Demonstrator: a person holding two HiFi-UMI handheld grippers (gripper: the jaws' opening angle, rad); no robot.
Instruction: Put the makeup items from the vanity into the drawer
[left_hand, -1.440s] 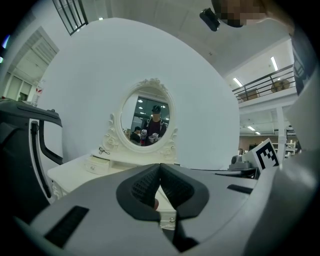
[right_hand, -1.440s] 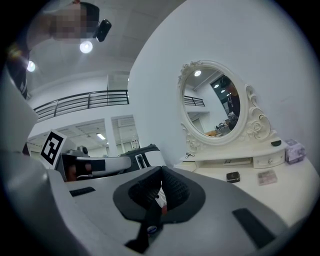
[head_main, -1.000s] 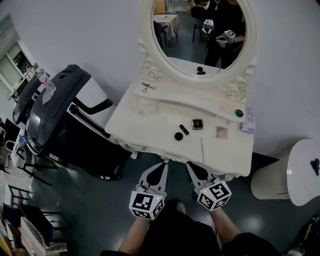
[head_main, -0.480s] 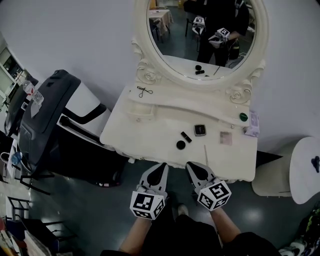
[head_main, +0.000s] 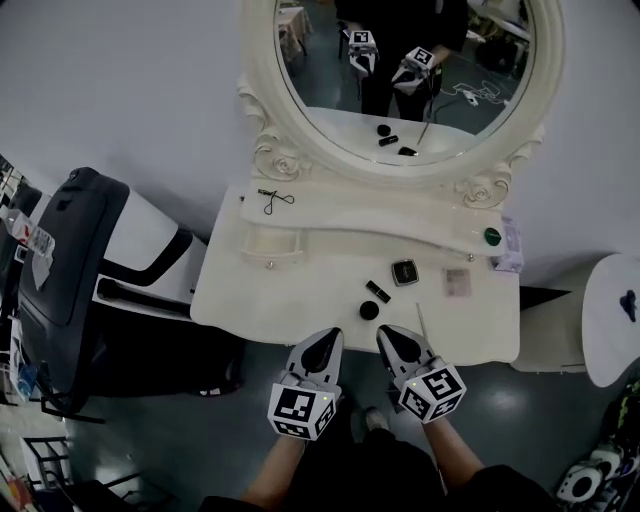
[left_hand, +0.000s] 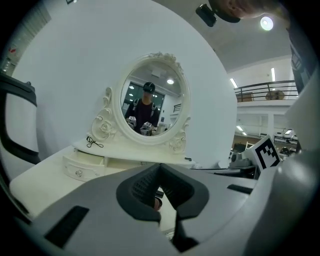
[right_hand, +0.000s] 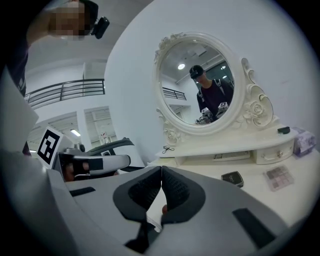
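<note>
The front edge of the white vanity surface (head_main: 260, 300) runs just ahead of both tips, and I hang off it over the dark floor (head_main: 190, 410). On the left a black machine (head_main: 70, 260) stands close against the side of the surface. On the right a white round stand (head_main: 610, 330) sits a little apart from the corner. The left half of the surface is bare, so my open room lies there. The makeup bunches right of centre: a round black pot (head_main: 369, 311) nearest the front edge, a short black tube (head_main: 377, 291) just behind it, a square compact (head_main: 404, 271) behind that, a pale palette (head_main: 457, 282) further right, and a thin stick (head_main: 421, 324) lying close to the edge. On the raised shelf at the back, under the oval mirror (head_main: 330, 110), an eyelash curler (head_main: 272, 198) lies at the left end and a green-topped pot (head_main: 492, 237) at the right. The small drawer (head_main: 268, 243) juts out below the shelf's left end, well apart from the makeup. The left tongs (head_main: 328, 340) are pressed together at the tips with nothing in them, and the right tongs (head_main: 386, 337), just beside them, are likewise closed and empty
</note>
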